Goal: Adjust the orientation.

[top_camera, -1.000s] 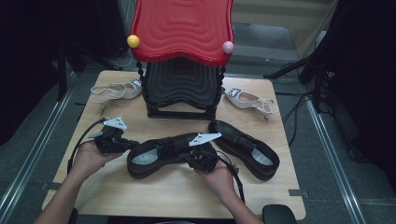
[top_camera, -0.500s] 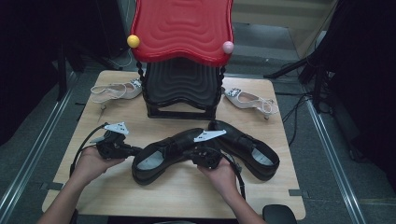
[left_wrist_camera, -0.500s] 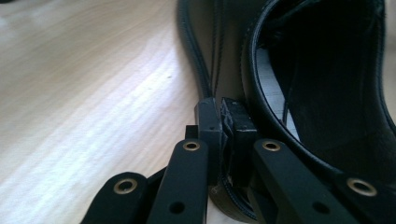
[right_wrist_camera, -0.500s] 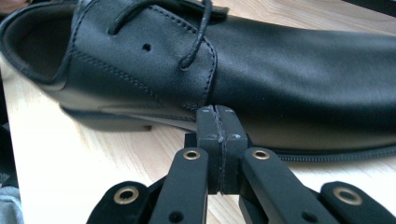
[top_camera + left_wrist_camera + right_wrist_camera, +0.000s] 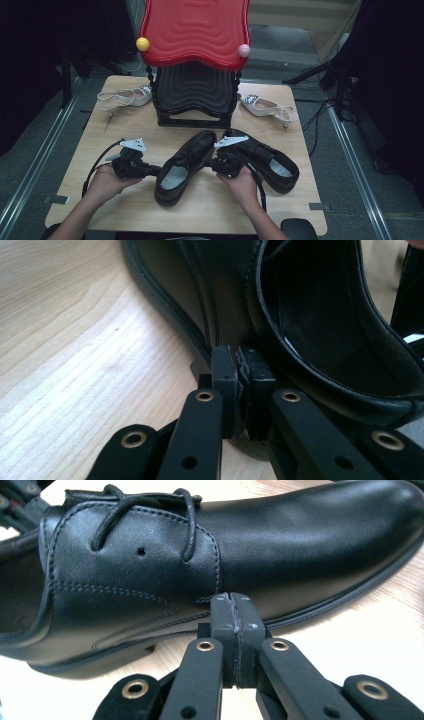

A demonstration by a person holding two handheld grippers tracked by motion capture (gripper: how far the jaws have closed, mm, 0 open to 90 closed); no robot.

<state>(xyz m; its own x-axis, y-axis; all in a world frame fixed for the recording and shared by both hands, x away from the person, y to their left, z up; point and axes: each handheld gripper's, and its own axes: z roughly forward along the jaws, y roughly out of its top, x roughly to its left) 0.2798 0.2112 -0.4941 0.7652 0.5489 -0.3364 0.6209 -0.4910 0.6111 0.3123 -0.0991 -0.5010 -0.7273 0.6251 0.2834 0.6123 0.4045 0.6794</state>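
Observation:
A black lace-up shoe (image 5: pixel 192 152) lies on the wooden table (image 5: pixel 210 215), toe toward the rack and heel toward the person. My left gripper (image 5: pixel 156 171) is shut with nothing in it, its tips against the shoe's left side. In the left gripper view the closed jaws (image 5: pixel 243 357) touch the shoe (image 5: pixel 320 315) below its collar. My right gripper (image 5: pixel 209 164) is also shut and holds nothing, its tips pressed to the shoe's right side. In the right gripper view they (image 5: pixel 232 602) meet the leather (image 5: pixel 280 545) just under the laces.
A second black shoe (image 5: pixel 270 162) lies just right of my right hand. A black rack with a red wavy top (image 5: pixel 195 30) stands at the back centre. One white sandal (image 5: pixel 122 96) lies to its left and another (image 5: pixel 265 107) to its right.
The black shoe has turned from lying almost crosswise to pointing its toe at the rack. My left gripper has moved right and nearer the person with the heel; the right has barely shifted.

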